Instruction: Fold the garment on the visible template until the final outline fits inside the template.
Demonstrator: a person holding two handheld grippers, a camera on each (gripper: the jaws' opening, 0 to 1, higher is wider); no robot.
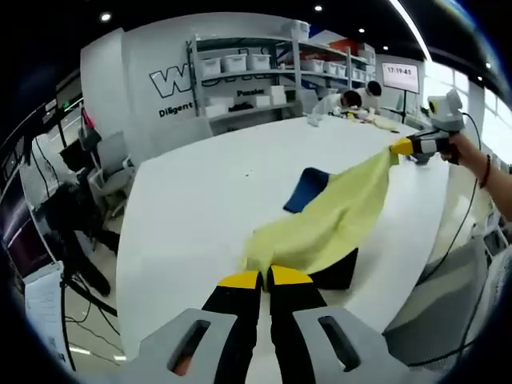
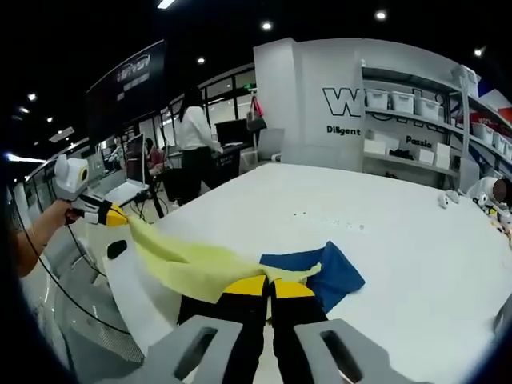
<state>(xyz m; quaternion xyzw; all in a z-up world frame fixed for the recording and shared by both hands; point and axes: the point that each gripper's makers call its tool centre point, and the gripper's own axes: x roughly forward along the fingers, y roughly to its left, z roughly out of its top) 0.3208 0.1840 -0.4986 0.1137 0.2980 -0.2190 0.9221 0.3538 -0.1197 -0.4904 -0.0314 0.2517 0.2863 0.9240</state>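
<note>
1 garment (image 1: 336, 216), 2 grippers: left (image 1: 265, 278) + right (image 2: 270, 286) both clamped on it.

The left tool (image 1: 266, 279) rises from the bottom of the left gripper view, its yellow-tipped black jaws closed together on the near edge of a yellow garment (image 1: 336, 216). The cloth stretches away across the white tabletop (image 1: 200, 208) to the right tool (image 1: 410, 146), held in a person's hand (image 1: 462, 150), which pinches the far corner and lifts it clear. A blue part of the garment (image 1: 307, 189) lies flat on the tabletop beside the yellow. Behind, shelves (image 1: 248, 72) hold white bins.
</note>
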